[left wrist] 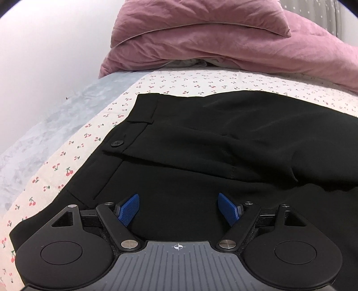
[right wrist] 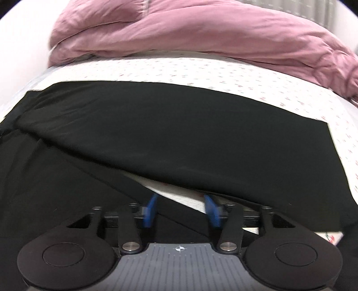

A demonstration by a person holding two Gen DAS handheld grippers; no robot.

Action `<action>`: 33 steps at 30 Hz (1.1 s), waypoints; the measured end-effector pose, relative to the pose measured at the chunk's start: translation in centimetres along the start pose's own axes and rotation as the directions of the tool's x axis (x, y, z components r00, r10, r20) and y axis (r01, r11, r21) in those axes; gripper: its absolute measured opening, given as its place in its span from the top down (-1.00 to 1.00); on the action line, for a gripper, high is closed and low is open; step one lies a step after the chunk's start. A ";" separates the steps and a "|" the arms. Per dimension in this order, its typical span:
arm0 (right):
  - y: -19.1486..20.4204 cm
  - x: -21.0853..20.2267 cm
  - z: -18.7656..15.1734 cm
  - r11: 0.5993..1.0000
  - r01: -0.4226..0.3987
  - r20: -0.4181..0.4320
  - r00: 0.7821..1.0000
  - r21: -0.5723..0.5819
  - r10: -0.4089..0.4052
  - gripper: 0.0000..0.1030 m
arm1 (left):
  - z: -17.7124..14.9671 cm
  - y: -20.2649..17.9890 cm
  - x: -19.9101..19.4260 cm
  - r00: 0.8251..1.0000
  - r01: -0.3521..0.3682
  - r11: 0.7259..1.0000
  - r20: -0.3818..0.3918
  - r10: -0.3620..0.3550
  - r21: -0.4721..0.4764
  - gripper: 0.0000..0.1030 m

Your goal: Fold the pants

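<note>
Left wrist view: nearest the lens, the left gripper [left wrist: 178,209] hangs over the waist end of the black pants [left wrist: 223,145]. Blue pads [left wrist: 128,209] spread wide, nothing between them but the flat cloth below; no hold on anything.

Pants lie spread on the bed, waistband [left wrist: 143,120] toward the left, with a black button [left wrist: 117,143] and a belt loop showing. Fabric runs off to the right, lightly creased.

Right wrist view (blurred): the right gripper [right wrist: 180,210] sits low over the leg end. Pads [right wrist: 150,210] stand partly apart, narrower than the left pair. A diagonal edge of black cloth crosses between them, with a wedge of pale sheet showing just beyond. Cannot tell whether the pads press on the cloth. The far leg lies flat and broad, its hem at the right; the near leg angles away from it, leaving that gap.

Surroundings: a pink duvet [left wrist: 235,44] heaped at the far side of the bed, well apart from the pants, with a pillow [left wrist: 201,18] on top. Nothing lies on the pants or between grippers and cloth.

Surface: white sheet printed with small cherries [left wrist: 67,161], a pale blue layer [left wrist: 44,129] along its left edge. Plain white wall [left wrist: 44,44] at left; grey starred fabric [left wrist: 317,11] at far right.
</note>
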State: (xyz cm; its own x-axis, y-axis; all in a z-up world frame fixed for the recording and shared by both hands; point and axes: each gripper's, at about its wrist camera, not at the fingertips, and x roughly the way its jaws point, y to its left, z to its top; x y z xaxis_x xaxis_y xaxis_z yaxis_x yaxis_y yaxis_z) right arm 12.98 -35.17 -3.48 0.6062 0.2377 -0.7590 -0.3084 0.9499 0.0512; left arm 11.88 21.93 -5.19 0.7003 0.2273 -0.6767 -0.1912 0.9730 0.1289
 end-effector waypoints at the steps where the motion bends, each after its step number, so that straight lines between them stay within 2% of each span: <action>1: 0.5 -0.1 -0.1 0.999 -0.023 -0.006 1.000 -0.026 0.022 0.55 | 0.0 0.0 0.0 1.000 -0.003 1.000 0.001 0.003 -0.001 -0.55; 2: 1.1 -0.1 0.1 0.998 -0.042 -0.016 0.999 -0.044 0.041 0.75 | -0.1 0.1 0.0 1.000 -0.001 1.000 0.003 0.001 -0.005 -0.55; 4: 1.5 -0.3 -0.1 0.996 -0.056 -0.027 0.998 -0.074 0.054 0.94 | -0.3 0.3 0.1 1.000 0.008 1.000 0.006 -0.008 -0.018 -0.58; 7: 1.2 -0.7 -0.3 0.996 -0.041 -0.009 0.999 -0.076 0.040 0.98 | -0.5 0.8 0.1 1.000 0.014 1.000 0.012 -0.014 -0.023 -0.66; 13: 0.7 -0.7 -0.5 0.998 0.038 -0.001 0.999 -0.042 -0.038 1.00 | -0.9 1.6 0.0 1.000 0.017 1.000 0.020 -0.017 -0.015 -0.69; 15: 1.4 -0.8 -0.3 0.996 0.060 -0.005 0.998 -0.067 -0.060 0.89 | -0.8 1.7 -0.2 1.000 0.016 1.000 0.019 -0.016 -0.018 -0.69; 17: 1.9 -1.3 0.1 0.993 0.091 -0.001 0.996 -0.073 -0.092 0.53 | -0.7 1.4 -0.8 1.000 0.008 1.000 0.025 -0.007 -0.006 -0.66; 19: 2.1 -2.6 0.1 0.988 0.135 0.020 0.991 -0.076 -0.134 0.34 | -0.9 0.9 -1.9 0.997 0.032 0.999 0.070 -0.034 0.035 -0.67; 23: 0.9 -6.6 -1.0 0.967 0.252 0.030 0.968 -0.030 -0.251 0.26 | -1.6 -0.2 -3.6 0.988 0.072 0.990 0.124 -0.088 0.125 -0.67; 27: -1.1 -11.6 -4.3 0.930 0.363 0.009 0.931 0.046 -0.364 0.15 | -2.4 -2.4 -5.5 0.971 0.162 0.967 0.143 -0.192 0.196 -0.67; 29: -2.0 -13.9 -6.3 0.914 0.392 -0.006 0.919 0.102 -0.393 0.11 | -2.8 -4.2 -6.7 0.955 0.214 0.947 0.150 -0.254 0.239 -0.67; 33: -3.5 -16.3 -9.8 0.900 0.390 -0.047 0.920 0.196 -0.389 0.10 | -3.8 -8.0 -8.8 0.916 0.317 0.893 0.141 -0.375 0.319 -0.67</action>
State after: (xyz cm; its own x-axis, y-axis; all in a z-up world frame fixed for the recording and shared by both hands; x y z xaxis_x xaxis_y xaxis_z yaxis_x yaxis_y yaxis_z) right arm -3.02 -44.40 2.35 0.6431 -0.1600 -0.7489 0.1027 0.9871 -0.1228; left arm 4.63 12.04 -3.04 0.8105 -0.1516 -0.5658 0.2705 0.9536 0.1320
